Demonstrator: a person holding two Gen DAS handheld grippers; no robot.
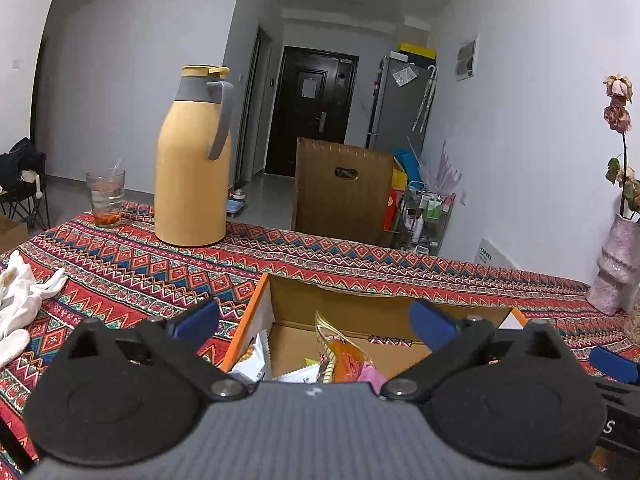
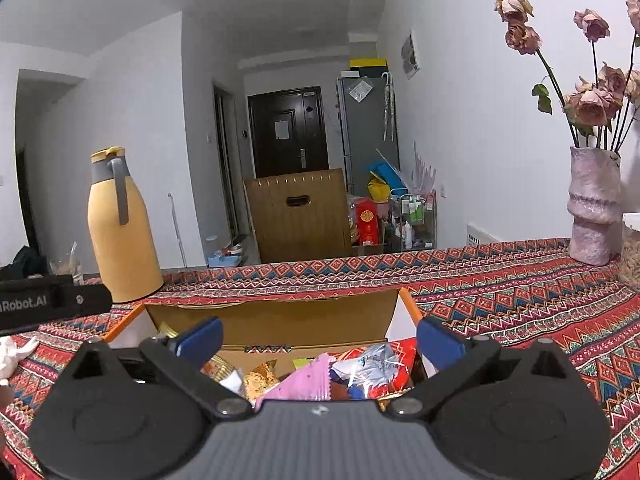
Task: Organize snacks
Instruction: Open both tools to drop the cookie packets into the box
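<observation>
An open cardboard box (image 1: pixel 360 312) with orange edges sits on the patterned tablecloth and holds several snack packets (image 1: pixel 340 356). My left gripper (image 1: pixel 314 322) is open and empty, hovering just above the box's near-left part. In the right wrist view the same box (image 2: pixel 280 316) holds a pink packet (image 2: pixel 304 380), a silvery packet (image 2: pixel 372 362) and other snacks. My right gripper (image 2: pixel 318 340) is open and empty above the box's near side. One blue fingertip of the right gripper (image 1: pixel 612 362) shows at the right edge of the left view.
A tall yellow thermos (image 1: pixel 194 160) and a glass of tea (image 1: pixel 106 198) stand at the table's far left. White gloves (image 1: pixel 20 300) lie at the left. A pink vase of dried roses (image 2: pixel 592 204) stands at the far right. A wooden chair back (image 1: pixel 344 190) is behind the table.
</observation>
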